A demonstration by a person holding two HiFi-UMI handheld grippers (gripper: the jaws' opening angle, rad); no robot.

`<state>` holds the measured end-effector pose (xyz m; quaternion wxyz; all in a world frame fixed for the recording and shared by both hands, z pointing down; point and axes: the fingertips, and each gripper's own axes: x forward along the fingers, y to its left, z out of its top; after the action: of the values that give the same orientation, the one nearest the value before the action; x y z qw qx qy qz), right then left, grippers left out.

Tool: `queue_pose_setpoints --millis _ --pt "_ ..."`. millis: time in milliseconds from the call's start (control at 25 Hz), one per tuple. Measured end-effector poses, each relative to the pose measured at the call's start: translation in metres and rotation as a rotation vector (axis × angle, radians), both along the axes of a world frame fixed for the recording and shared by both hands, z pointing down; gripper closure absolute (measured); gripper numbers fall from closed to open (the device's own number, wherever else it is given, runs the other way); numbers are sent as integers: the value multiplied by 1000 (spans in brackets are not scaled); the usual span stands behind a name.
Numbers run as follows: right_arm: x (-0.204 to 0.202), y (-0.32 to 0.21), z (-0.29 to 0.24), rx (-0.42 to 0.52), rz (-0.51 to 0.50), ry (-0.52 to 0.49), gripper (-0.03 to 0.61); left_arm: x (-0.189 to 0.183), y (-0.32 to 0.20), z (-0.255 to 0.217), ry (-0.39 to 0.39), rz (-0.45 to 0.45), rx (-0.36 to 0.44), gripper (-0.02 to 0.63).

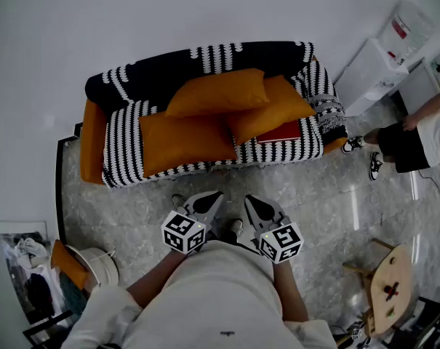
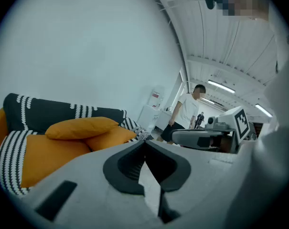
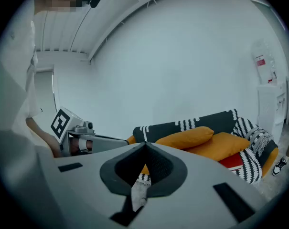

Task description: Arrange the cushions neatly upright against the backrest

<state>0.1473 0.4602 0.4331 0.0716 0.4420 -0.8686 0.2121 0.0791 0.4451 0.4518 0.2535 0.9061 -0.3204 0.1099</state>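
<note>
Cushions (image 1: pixel 205 97), three and orange, lie in a loose heap on the sofa (image 1: pixel 125 144); none stands upright against the backrest (image 1: pixel 154 78). The left cushion (image 1: pixel 185 142) lies flat on the striped seat. The top cushion (image 1: pixel 227 86) lies across the pile, its rear edge near the backrest, overlapping both others. The right cushion (image 1: pixel 278 107) lies tilted toward the sofa's right end, partly over a flat red thing (image 1: pixel 281 131) on the seat.

The left gripper (image 1: pixel 218 197) and right gripper (image 1: pixel 249 202) hang side by side over the marble floor (image 1: pixel 329 195), in front of the sofa and well apart from it, tips pointing toward it. In each gripper view the jaws meet at the tips, fully closed, with nothing between them.

A person (image 1: pixel 416 133) stands beyond the sofa's right end, near a white water dispenser (image 1: pixel 383 60). A wooden stool (image 1: pixel 390 286) sits at lower right.
</note>
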Motion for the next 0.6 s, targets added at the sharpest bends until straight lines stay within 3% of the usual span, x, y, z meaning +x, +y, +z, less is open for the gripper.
queue_pose_setpoints --millis 600 --pt "2 7 -4 6 44 -44 572 2 12 5 -21 20 -25 603"
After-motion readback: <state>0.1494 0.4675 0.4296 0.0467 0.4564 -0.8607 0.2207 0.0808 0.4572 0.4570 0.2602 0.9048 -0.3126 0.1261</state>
